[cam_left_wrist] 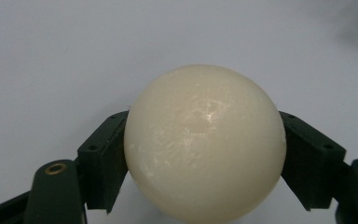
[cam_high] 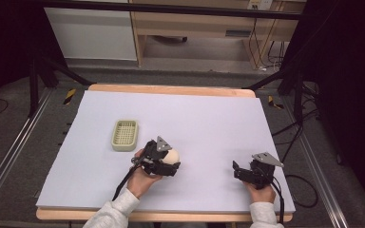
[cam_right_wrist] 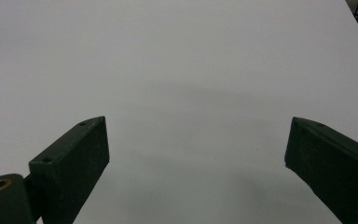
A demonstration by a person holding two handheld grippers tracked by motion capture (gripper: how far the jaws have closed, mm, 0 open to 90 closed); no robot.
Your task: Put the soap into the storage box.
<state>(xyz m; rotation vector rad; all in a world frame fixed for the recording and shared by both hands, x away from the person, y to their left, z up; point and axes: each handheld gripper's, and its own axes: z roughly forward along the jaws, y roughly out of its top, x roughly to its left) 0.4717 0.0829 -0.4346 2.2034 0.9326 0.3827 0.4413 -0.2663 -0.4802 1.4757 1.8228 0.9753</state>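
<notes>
While the left gripper (cam_left_wrist: 205, 154) clamps a cream ball (cam_left_wrist: 204, 142) between its jaws, the right gripper (cam_right_wrist: 196, 163) rests wide open, well apart.

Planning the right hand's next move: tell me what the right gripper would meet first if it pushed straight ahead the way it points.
Probably nothing: ahead of the open right gripper lies bare white table cover up to its far edge; depth is unclear.

cream ball (cam_left_wrist: 205, 144) bottom cut off by lower edge in left gripper view. in high view ball (cam_high: 172, 155) mostly hidden behind left gripper (cam_high: 167, 164). right gripper (cam_right_wrist: 196, 172) jaws cut at frame bottom. basket (cam_high: 125, 134) contents too small to tell.
</notes>
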